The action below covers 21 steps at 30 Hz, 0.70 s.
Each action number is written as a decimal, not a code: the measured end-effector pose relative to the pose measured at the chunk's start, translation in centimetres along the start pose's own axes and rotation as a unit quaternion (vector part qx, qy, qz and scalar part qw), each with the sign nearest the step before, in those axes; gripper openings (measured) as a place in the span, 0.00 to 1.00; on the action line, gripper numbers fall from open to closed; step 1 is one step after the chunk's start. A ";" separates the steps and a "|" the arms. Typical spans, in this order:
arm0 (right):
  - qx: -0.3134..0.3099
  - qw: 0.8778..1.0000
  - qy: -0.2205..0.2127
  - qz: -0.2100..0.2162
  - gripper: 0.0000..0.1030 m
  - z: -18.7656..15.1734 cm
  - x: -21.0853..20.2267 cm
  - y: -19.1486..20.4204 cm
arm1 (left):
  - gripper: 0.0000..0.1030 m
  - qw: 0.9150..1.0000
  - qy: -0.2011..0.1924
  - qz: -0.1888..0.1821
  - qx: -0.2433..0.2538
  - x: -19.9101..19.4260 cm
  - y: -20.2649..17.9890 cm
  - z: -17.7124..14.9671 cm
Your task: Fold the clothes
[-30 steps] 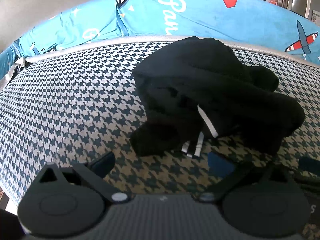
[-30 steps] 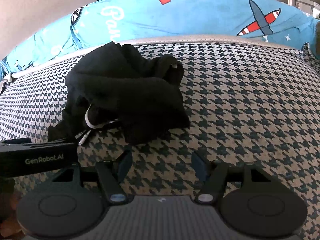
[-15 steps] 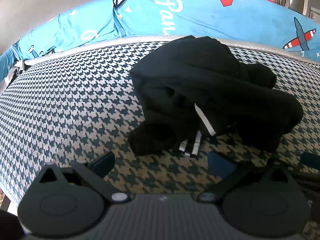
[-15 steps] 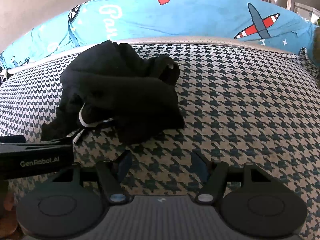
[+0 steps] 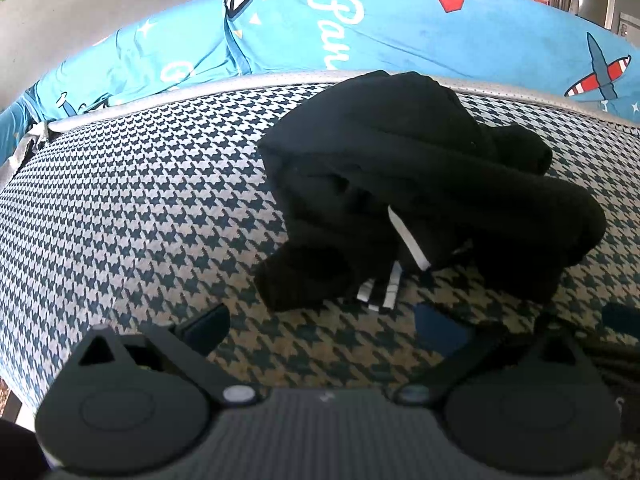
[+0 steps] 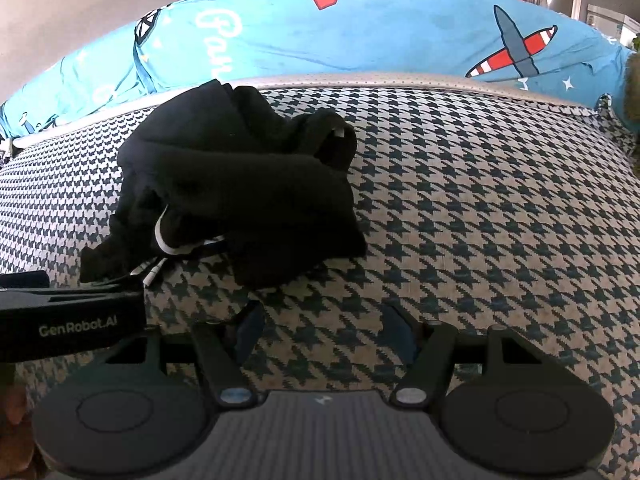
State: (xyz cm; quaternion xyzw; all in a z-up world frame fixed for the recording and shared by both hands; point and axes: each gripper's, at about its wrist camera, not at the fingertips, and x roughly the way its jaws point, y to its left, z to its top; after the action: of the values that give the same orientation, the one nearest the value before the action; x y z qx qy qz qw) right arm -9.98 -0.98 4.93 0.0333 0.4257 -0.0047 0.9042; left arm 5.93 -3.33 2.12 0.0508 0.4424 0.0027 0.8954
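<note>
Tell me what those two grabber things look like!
Both are black. The left gripper and right gripper each have two round discs, a ribbed grey middle part, small silver pivot pins, and dark blue fingertips. The right wrist view shows white lettering, GenRobot.AI, on the left one's side.

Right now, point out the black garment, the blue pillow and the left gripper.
black garment [image 5: 420, 168], left wrist view, middle of the heap
blue pillow [image 6: 380, 36], right wrist view, front face
left gripper [image 5: 320, 322], left wrist view, between fingertips

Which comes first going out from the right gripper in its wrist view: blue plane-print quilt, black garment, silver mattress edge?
1. black garment, ahead-left of the right gripper.
2. silver mattress edge, behind it.
3. blue plane-print quilt, farthest back.
</note>
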 end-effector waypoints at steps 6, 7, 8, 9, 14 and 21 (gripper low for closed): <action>0.002 1.000 0.000 0.000 0.64 0.0 0.0 0.0 | 1.00 1.000 0.000 0.001 0.002 0.0 -0.1 0.0; 0.002 1.000 0.000 0.000 0.64 0.0 0.0 0.0 | 1.00 1.000 0.000 0.002 0.002 0.0 -0.1 0.0; 0.002 1.000 0.000 0.000 0.64 0.0 0.0 0.0 | 1.00 1.000 0.000 0.002 0.003 0.0 -0.1 0.0; 0.001 1.000 0.000 0.000 0.64 0.0 0.0 0.0 | 1.00 1.000 -0.001 0.003 0.004 0.0 -0.1 -0.1; 0.000 1.000 0.000 0.001 0.64 0.0 0.0 0.0 | 1.00 1.000 -0.003 0.008 0.007 -0.1 -0.2 0.0; 0.000 1.000 0.000 0.001 0.64 0.0 0.0 0.1 | 1.00 1.000 -0.001 0.008 0.006 0.0 -0.2 0.0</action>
State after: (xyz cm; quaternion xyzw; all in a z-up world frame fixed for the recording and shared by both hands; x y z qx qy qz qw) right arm -9.94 -0.92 4.93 0.0340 0.4255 -0.0038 0.9043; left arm 5.88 -3.53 2.10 0.0598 0.4408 0.0068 0.8956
